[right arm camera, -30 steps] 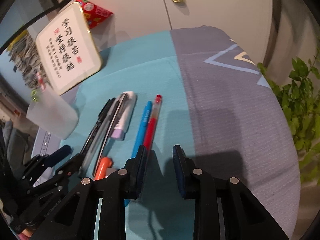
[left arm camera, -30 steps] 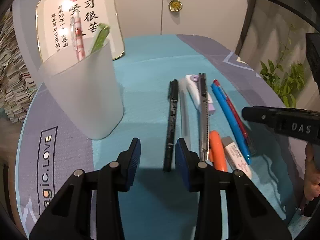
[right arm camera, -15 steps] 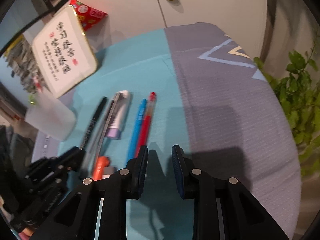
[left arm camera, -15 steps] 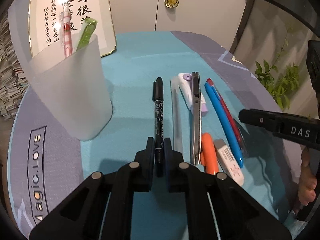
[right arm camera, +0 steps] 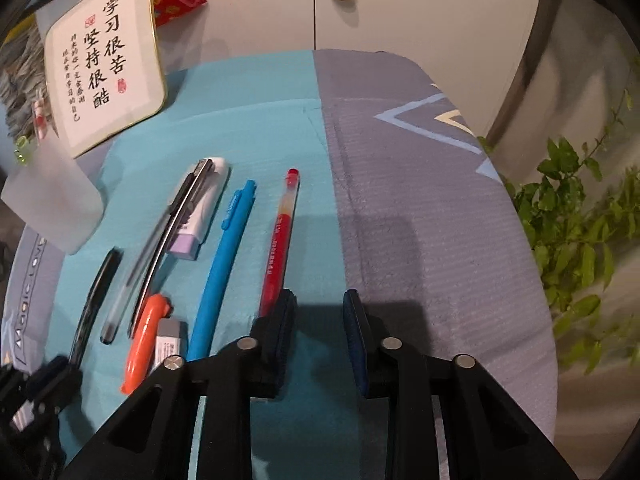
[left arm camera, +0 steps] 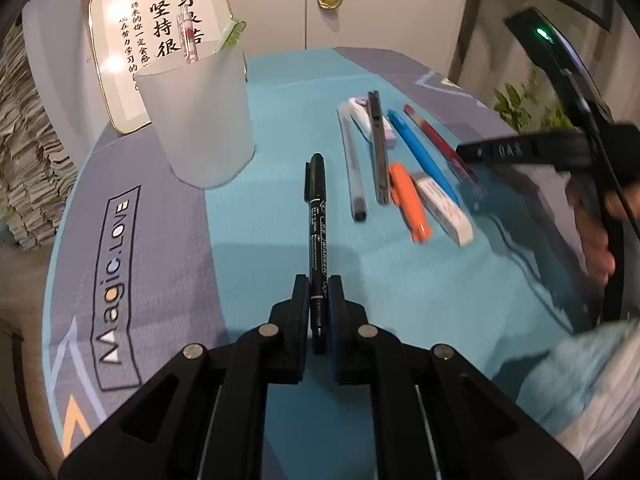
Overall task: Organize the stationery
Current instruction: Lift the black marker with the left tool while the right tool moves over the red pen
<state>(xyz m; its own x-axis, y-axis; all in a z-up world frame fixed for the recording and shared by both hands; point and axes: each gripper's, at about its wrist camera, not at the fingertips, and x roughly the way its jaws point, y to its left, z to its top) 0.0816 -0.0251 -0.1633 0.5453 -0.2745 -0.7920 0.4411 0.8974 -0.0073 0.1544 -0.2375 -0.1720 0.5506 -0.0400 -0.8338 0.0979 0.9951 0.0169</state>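
On the blue mat: left gripper (left arm camera: 319, 294) clamped on black marker (left arm camera: 317, 216), apparently lifted; right gripper (right arm camera: 318, 312) parted, empty. Next: carrying to frosted cup (left arm camera: 204, 120), tipping upright.

round table (left arm camera: 168, 248) (teal-and-grey mat) — frosted cup (left arm camera: 200, 120), framed plaque (left arm camera: 120, 60), row of pens (left arm camera: 400, 160)

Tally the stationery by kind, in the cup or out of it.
Marker, in the left claw: 1
Pens on the mat, blue, red, clear: 3
Utility knife: 1
Correction tape: 1
Orange cutter: 1
Eraser: 1
Items in the cup: 2
Total: 10
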